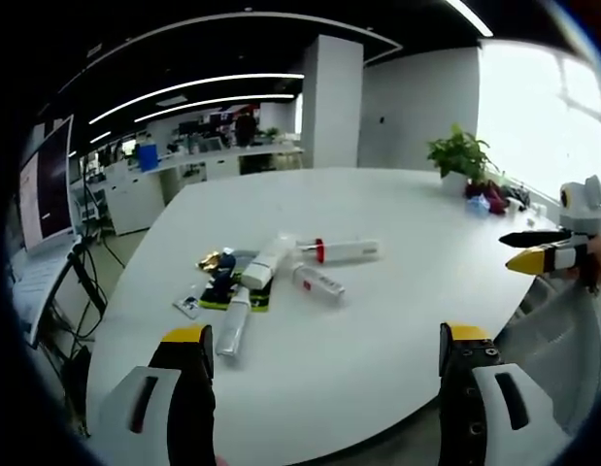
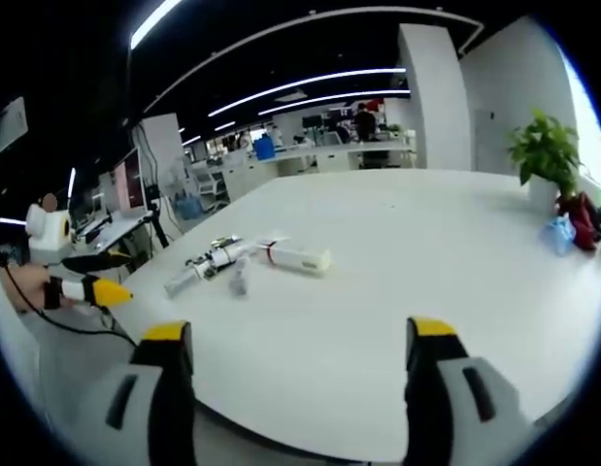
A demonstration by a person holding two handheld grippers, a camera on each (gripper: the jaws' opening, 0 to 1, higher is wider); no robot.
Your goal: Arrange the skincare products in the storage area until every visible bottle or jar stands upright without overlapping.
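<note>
Skincare tubes [image 1: 281,277] lie flat in a loose cluster on the white table [image 1: 378,330], several touching or overlapping, beside a dark packet [image 1: 222,286] and a gold item [image 1: 209,260]. The left gripper [image 1: 324,354] hangs over the near edge, jaws wide apart and holding nothing. The right gripper [image 2: 295,345] is likewise spread and bare, well short of the cluster. A potted plant [image 1: 460,155] stands far off.

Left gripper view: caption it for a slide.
Open left gripper facing skincare tubes lying jumbled on a white table.
</note>
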